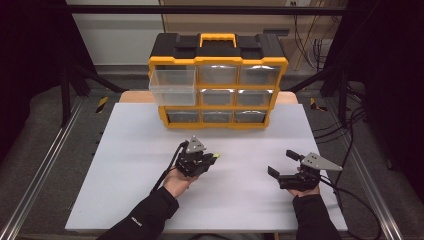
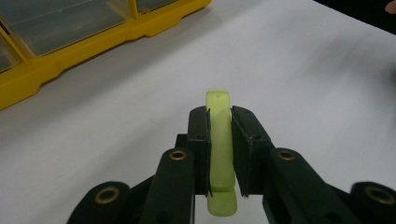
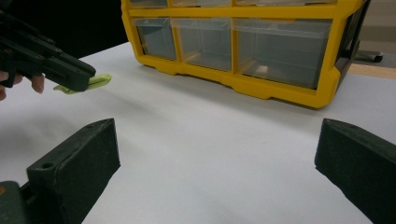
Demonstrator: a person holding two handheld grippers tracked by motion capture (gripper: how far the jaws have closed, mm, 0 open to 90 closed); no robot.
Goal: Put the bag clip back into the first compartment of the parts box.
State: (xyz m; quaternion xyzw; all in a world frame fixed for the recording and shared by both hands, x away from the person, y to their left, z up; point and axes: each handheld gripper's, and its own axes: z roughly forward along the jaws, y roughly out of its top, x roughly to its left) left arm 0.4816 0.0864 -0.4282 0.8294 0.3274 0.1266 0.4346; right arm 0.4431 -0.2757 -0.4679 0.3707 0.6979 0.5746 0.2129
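Left gripper holds a small yellow-green plastic strip just above the white tabletop.

Its jaws pinch the flat, smooth, round-ended strip; the right gripper waits with jaws wide. The clear drawer pulled out of the yellow organizer looks the likely target: keep the strip level, release over it.

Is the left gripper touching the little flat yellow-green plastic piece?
Touching. In the left gripper view, the left gripper has both black jaws pressed flat against the sides of the yellow-green plastic piece.
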